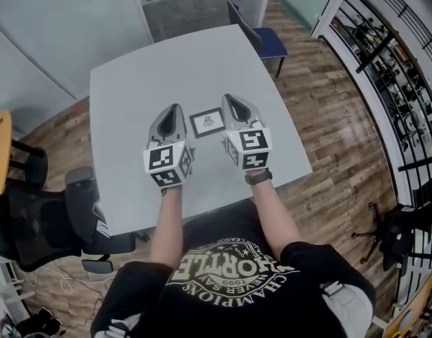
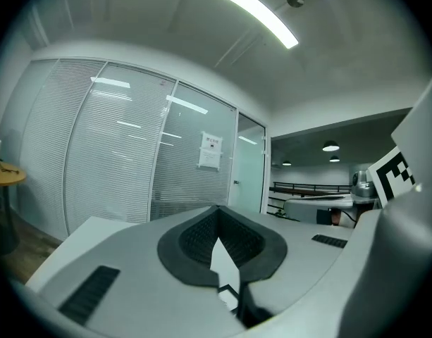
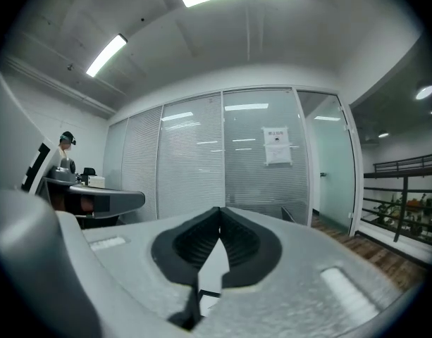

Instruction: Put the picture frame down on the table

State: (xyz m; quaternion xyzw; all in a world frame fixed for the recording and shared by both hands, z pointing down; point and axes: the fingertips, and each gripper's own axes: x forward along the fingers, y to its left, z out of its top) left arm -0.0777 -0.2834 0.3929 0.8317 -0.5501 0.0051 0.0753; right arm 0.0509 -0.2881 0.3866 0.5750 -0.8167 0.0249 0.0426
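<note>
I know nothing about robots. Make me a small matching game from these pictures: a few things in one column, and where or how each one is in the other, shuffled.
Things:
1. picture frame
2. blue chair
3. black office chair
4. left gripper

Places or states:
A. at the far edge of the table
B. jaws together, holding nothing
C. lying flat on the table
D. by the table's near left corner

Pairs: 1-C; 2-A; 3-D; 4-B
</note>
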